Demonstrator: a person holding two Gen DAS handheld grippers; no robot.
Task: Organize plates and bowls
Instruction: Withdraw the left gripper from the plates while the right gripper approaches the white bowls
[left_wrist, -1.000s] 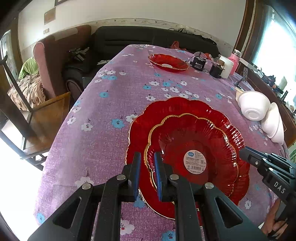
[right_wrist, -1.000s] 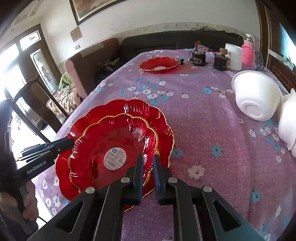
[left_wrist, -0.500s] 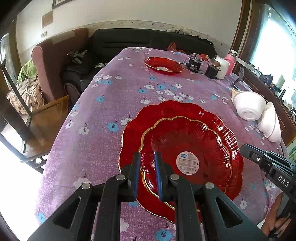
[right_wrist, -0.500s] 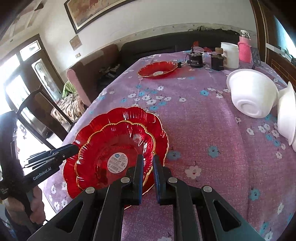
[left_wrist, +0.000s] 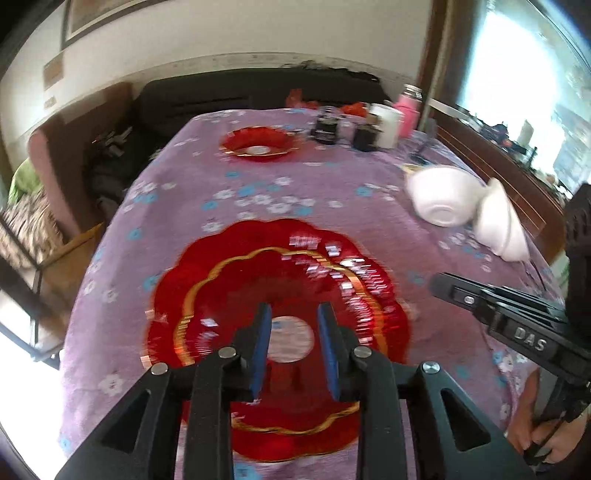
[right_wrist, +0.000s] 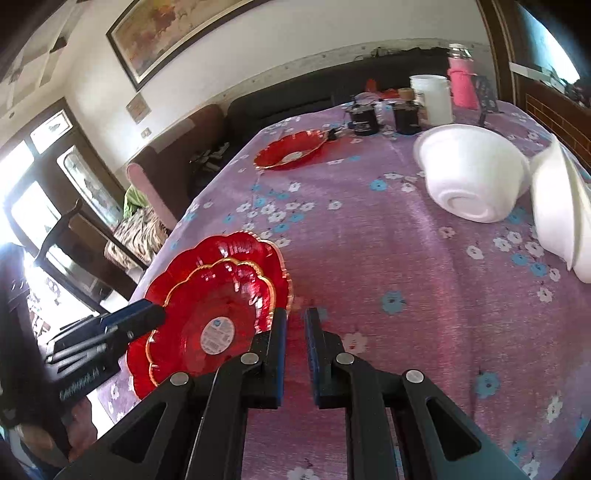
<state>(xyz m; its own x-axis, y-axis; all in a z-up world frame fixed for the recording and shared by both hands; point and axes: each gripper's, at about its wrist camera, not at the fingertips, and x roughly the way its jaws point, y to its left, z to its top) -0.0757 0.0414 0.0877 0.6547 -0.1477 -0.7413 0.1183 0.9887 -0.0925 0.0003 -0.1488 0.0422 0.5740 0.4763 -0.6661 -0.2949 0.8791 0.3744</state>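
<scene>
A small red plate with a gold rim (left_wrist: 240, 288) lies nested on a larger red plate (left_wrist: 207, 243) at the near edge of the table. My left gripper (left_wrist: 294, 308) hovers over the small plate's middle, its jaws opening with nothing between them. In the right wrist view the stacked small plate (right_wrist: 207, 302) and large plate (right_wrist: 229, 247) lie at the left. My right gripper (right_wrist: 295, 313) is shut and empty just right of their rim. A third red plate (right_wrist: 291, 149) sits far back. Two white bowls (right_wrist: 472, 177) (right_wrist: 557, 206) lie tipped at the right.
A purple flowered cloth (right_wrist: 369, 258) covers the table. Dark jars, a white cup (right_wrist: 432, 98) and a pink bottle (right_wrist: 461, 81) stand at the far end. A sofa and an armchair (left_wrist: 55, 158) lie beyond the left edge. A hand (left_wrist: 546, 439) holds the right gripper.
My left gripper has let go of the small plate's rim, spread its jaws and swung over the plate's middle. My right gripper has pulled away to the right of the plates, still shut.
</scene>
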